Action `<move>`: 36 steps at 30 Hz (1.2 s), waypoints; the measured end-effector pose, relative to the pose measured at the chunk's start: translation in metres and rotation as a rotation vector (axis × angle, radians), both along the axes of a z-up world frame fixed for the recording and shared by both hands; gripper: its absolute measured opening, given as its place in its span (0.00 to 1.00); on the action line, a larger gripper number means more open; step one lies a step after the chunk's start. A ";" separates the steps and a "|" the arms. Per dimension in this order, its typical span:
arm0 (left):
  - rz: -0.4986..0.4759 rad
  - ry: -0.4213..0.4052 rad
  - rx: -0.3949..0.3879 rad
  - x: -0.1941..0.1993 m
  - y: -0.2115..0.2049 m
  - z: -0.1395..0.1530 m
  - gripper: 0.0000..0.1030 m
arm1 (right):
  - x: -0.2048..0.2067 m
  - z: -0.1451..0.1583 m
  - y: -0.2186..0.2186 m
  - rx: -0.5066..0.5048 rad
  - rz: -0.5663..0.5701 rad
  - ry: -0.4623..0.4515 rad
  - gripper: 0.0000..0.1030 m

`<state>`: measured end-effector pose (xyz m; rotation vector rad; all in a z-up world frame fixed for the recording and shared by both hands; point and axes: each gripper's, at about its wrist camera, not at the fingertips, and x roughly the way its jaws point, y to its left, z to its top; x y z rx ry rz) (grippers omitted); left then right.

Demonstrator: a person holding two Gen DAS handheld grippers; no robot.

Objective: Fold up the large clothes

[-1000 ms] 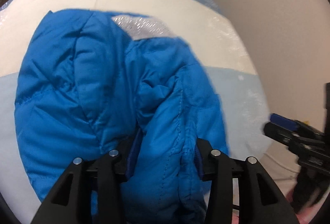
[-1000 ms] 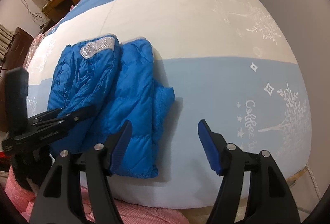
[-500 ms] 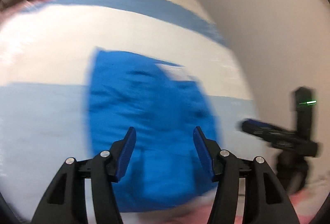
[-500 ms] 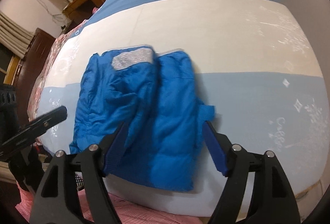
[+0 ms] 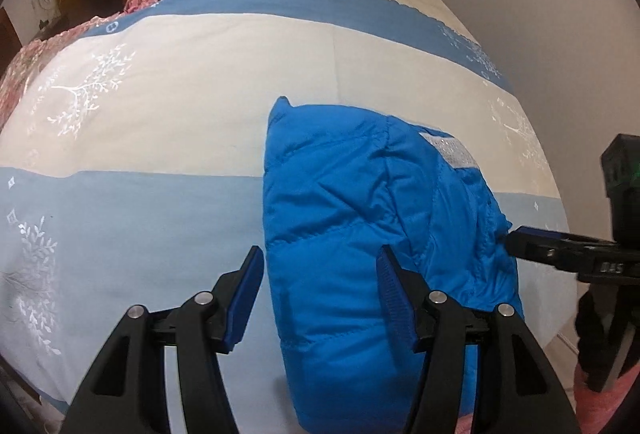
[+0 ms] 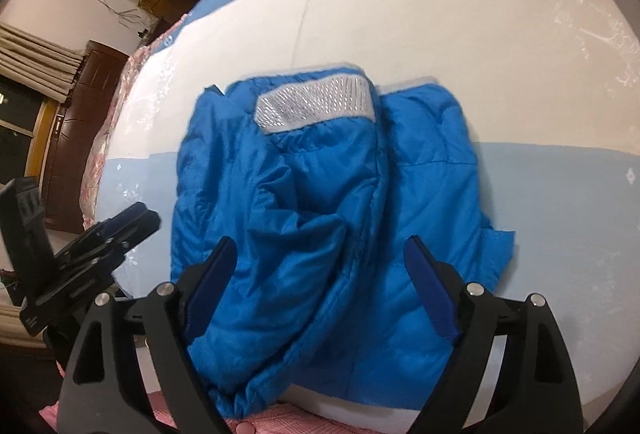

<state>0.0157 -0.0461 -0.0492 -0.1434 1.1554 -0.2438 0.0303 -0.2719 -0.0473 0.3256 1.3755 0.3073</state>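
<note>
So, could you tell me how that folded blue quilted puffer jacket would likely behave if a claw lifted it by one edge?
The blue quilted puffer jacket would probably sag and unfold, since its layers lie loosely creased. Its puffy quilting suggests it is light for its bulk. The smooth, slightly shiny shell may slip between the pads.

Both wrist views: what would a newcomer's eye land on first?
The bright blue puffer jacket, lying bundled on the striped bed cover near its front edge, with a sparkly silver band at its far end. Next, the two grippers above it: the right gripper hangs open over the jacket's middle, and the left gripper hangs open at the jacket's left edge. Both have just been opening, and neither grips the fabric.
</note>
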 end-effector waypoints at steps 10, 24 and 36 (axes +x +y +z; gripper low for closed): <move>0.008 0.007 0.009 0.010 0.007 -0.007 0.63 | 0.018 -0.024 0.019 -0.016 0.019 0.032 0.85; 0.012 -0.004 0.016 0.009 0.009 -0.006 0.63 | 0.018 -0.010 0.053 -0.152 0.145 -0.072 0.18; 0.026 -0.028 -0.067 -0.001 0.002 0.008 0.63 | -0.005 0.082 0.039 -0.080 0.179 -0.269 0.11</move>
